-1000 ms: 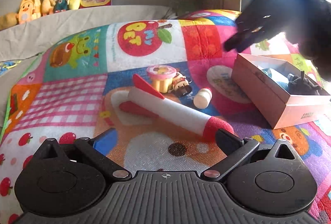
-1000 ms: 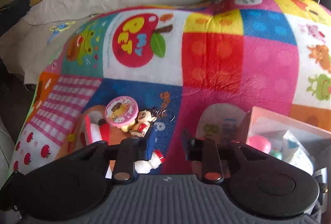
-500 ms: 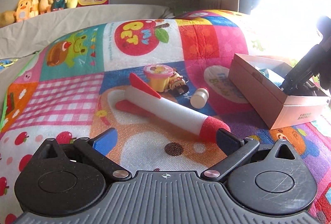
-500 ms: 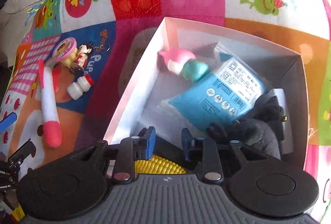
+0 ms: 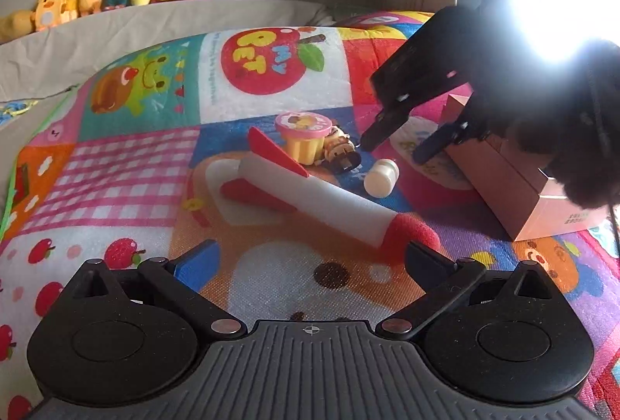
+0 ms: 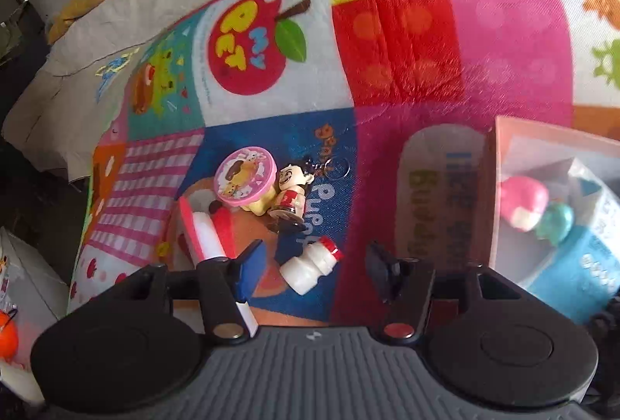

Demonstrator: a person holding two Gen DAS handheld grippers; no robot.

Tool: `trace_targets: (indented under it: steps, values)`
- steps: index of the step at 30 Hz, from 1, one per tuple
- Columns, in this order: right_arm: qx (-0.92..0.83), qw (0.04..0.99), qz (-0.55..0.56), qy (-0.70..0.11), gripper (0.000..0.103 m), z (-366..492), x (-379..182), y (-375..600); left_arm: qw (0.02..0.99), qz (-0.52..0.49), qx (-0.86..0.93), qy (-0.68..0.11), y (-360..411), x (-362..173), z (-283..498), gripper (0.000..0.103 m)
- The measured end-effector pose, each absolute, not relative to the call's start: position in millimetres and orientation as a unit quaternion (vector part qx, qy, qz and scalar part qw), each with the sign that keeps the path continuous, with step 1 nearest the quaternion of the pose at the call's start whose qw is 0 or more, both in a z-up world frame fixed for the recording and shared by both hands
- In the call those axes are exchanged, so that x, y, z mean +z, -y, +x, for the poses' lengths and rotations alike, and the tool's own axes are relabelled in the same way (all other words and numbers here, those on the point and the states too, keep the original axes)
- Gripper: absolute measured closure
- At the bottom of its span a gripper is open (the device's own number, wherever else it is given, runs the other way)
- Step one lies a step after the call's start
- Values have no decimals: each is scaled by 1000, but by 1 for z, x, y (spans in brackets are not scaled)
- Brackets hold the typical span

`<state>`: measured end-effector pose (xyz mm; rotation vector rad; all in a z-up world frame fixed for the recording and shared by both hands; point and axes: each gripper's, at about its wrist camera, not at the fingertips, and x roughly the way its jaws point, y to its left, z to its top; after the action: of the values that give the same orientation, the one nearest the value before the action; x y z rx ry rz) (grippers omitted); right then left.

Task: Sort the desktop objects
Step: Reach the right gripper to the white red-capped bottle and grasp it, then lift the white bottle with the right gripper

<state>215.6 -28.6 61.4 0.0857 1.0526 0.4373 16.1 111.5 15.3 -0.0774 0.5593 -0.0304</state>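
Toys lie in a tight cluster on the patchwork play mat [image 6: 407,44], left of the pink cardboard box [image 5: 515,195]: foam rocket [image 5: 321,201], pudding cup [image 6: 246,179] with pink lid, boy figurine keychain [image 6: 290,197], small white bottle [image 6: 310,267] with red cap.
Writing: apple patch on mat reads "MY PET". Other mat lettering and box print too blurred to read.
Box open-topped; inside, a pink-and-teal toy [image 6: 534,208] and blue packet [image 6: 581,265].
Open mat lies beyond the cluster toward the apple patch; box wall bounds the cluster's right side.
Right gripper [image 6: 316,265]: fingers spread, empty, white bottle lying between the tips in its own view.
Left gripper [image 5: 310,255]: fingers spread wide, empty, rocket's red nose just beside the right fingertip [image 5: 420,257].
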Motion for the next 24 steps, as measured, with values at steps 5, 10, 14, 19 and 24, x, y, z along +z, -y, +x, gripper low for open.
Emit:
trace_targets:
  steps: [5,10,14,19,24]
  values:
    - [201,828,23,-522,78,218,28,8,960,-54,-19,-273,-116,15,16,0]
    - [236,849,-20,-472,78,161,59,33,959,-61,-19,-275,-117,15,16,0]
    - [262,860,0,-438,78,105,85,87,957,-63,-15,-281,-118,14,18,0]
    - [240,873,-13,-424,78,52,77,151,958,-52,-3,-282,-115,15,17,0]
    - [162,921,-76,-347,78,22,53,180,958,-23,12,-286,-106,16,18,0]
